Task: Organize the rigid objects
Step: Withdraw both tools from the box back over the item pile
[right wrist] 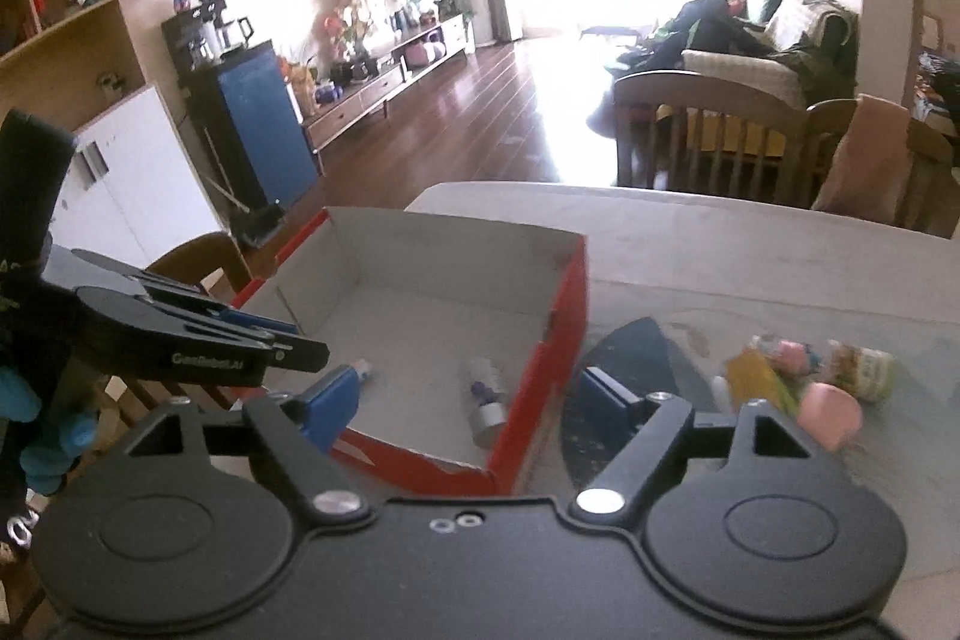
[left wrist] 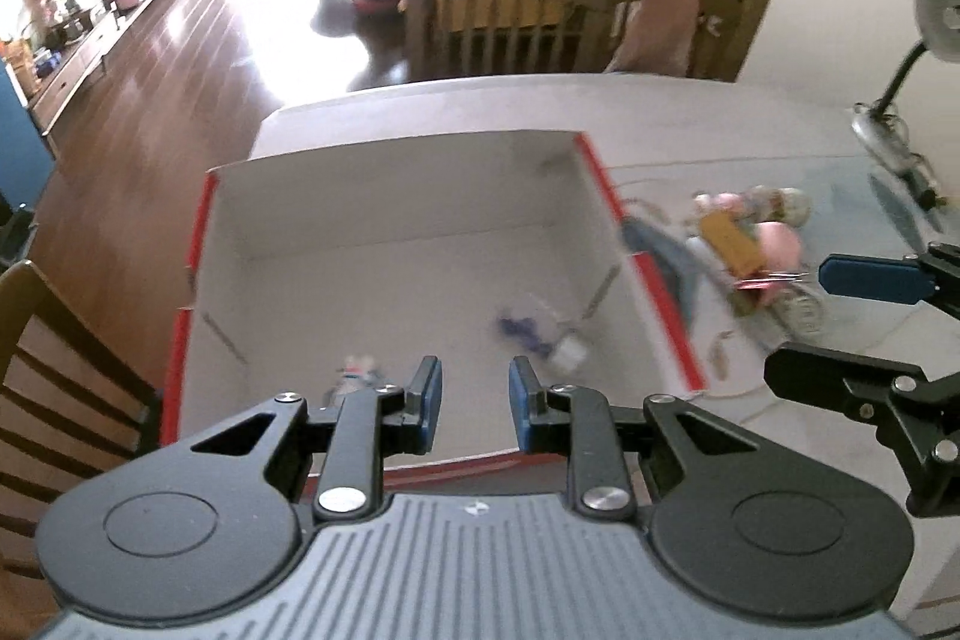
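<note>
A red cardboard box (left wrist: 600, 172) (right wrist: 564, 316) with a white inside stands open on the table. A small bottle (left wrist: 552, 340) (right wrist: 486, 400) with a purple label and silver cap lies in it, and a small tube (left wrist: 360, 370) (right wrist: 363, 370) lies near its front wall. To the right of the box is a blurred pile: a yellow item (left wrist: 729, 238) (right wrist: 756, 379), a pink item (left wrist: 780, 244) (right wrist: 831, 415) and a small jar (right wrist: 864, 364). My left gripper (left wrist: 476, 403) (right wrist: 309, 340) hangs above the box's near edge, shut and empty. My right gripper (right wrist: 471, 400) (left wrist: 840, 331) is open and empty over the box's right front corner.
A dark grey flat piece (right wrist: 648, 352) lies between the box and the pile. A desk lamp (left wrist: 900, 88) stands at the table's far right, and a thin cable (left wrist: 750, 388) runs over the pale tabletop (right wrist: 720, 244). A wooden chair (left wrist: 48, 340) stands left of the table.
</note>
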Available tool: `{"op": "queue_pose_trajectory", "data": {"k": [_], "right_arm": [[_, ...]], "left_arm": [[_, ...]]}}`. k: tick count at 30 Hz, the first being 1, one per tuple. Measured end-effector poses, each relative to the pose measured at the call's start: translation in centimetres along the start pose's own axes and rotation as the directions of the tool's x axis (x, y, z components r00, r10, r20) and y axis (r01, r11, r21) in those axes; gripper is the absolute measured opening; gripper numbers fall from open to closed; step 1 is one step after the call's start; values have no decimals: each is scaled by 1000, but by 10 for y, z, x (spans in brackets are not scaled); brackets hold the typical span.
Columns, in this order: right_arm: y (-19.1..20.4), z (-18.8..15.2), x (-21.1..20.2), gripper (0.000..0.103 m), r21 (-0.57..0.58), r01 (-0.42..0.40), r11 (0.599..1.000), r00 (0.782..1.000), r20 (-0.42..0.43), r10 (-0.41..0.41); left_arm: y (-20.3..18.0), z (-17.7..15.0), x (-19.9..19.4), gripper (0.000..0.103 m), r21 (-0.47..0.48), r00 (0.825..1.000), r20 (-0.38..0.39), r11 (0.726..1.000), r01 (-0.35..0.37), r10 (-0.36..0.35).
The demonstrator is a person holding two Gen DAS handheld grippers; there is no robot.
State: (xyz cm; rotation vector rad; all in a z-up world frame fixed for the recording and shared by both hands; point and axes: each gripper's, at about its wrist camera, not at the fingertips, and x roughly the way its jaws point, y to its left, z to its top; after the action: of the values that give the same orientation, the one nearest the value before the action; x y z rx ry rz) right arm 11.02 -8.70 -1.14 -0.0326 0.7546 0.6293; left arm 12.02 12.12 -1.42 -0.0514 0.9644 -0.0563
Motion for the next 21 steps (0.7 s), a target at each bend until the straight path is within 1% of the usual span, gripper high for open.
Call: {"op": "queue_pose_trajectory", "data": {"k": [3, 7, 13, 16, 17, 19, 21], "right_arm": [[-13, -5, -15, 81, 17, 9, 1000, 1000, 15, -9], [-34, -18, -29, 81, 38, 43, 998, 999, 22, -44], [-74, -40, -43, 81, 55, 108, 993, 994, 17, -109], [-93, -50, -46, 81, 48, 137, 989, 990, 5, -138], [-100, -54, -46, 81, 51, 141, 989, 990, -2, -141], [-113, -59, -47, 81, 56, 148, 987, 989, -14, -148], [-125, -63, -46, 81, 57, 154, 986, 988, -20, -153]], "left_arm": [[-18, -1, -1, 23, 12, 1000, 21, 1000, 22, -22], [-43, 3, 5, 23, 12, 998, 33, 998, 55, -55], [-82, 3, 15, 24, 26, 997, 41, 997, 70, -71], [-101, 5, 29, 34, 26, 996, 43, 997, 78, -79], [-107, 6, 32, 46, 23, 995, 42, 996, 84, -85], [-117, 7, 38, 65, 12, 994, 49, 996, 93, -93], [-129, 9, 43, 66, 18, 994, 63, 996, 88, -88]]}}
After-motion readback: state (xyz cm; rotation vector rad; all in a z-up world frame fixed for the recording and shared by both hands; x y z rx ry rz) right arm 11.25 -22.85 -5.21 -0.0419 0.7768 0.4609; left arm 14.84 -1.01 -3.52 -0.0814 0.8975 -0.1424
